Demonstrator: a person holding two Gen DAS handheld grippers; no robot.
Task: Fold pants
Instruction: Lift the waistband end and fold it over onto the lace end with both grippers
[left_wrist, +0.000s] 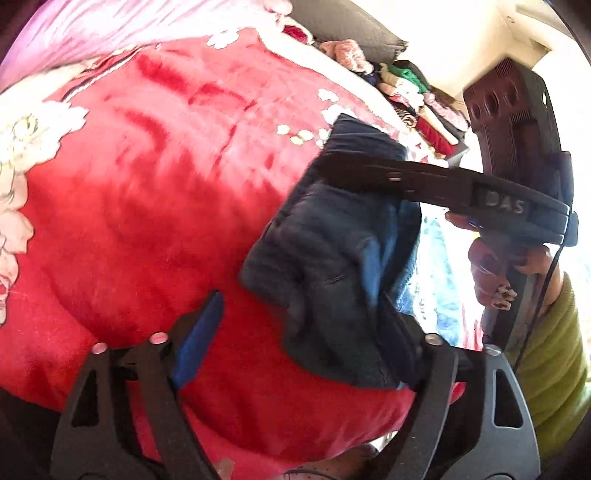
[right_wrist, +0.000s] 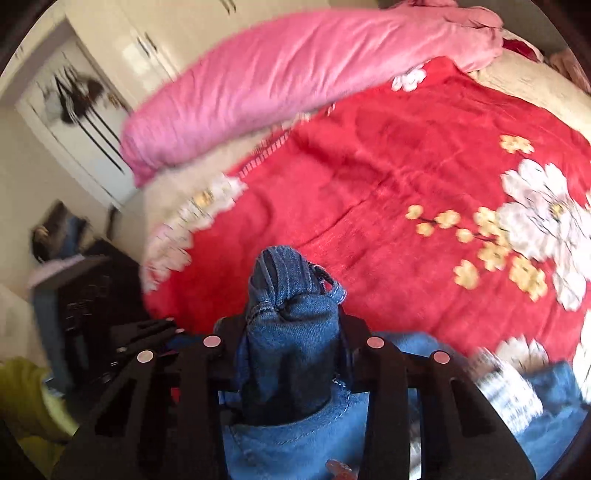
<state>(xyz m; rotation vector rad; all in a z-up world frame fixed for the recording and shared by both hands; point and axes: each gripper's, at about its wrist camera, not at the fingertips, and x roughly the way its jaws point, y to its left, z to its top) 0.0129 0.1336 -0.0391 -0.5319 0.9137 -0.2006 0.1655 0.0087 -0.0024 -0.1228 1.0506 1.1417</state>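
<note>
1. Denim first, since it sits closest to the lens: in the right wrist view the right gripper (right_wrist: 291, 332) pinches a bunched wad of the jeans (right_wrist: 291, 314) right at the bottom centre of the frame. The grab looks thick and lumpy, so my guess is a layer could slide out of the pinch once the cloth gets pulled.

2. Same story from the other side: the left gripper (left_wrist: 295, 332) stands spread wide, low in the left wrist view. Its blue-padded finger (left_wrist: 201, 334) touches nothing, while the other finger is buried under a dark fold of the pants. With no squeeze there, I'd say that end is only draped, so it could flop off and undo whatever fold exists.

3. Just beyond, on the right of the left wrist view, the right gripper's long finger lies across the top of the bundle, and the person's hand (left_wrist: 498, 266) grips the handle near a green sleeve (left_wrist: 554, 354). The two tools are close together, so they might knock into each other.

4. Farther out, the red floral blanket (right_wrist: 406, 166) is plush, so it may drag on the denim.

5. Farthest, the pink pillow (right_wrist: 277, 81) and the clothes pile (left_wrist: 417, 92) look well clear.
</note>
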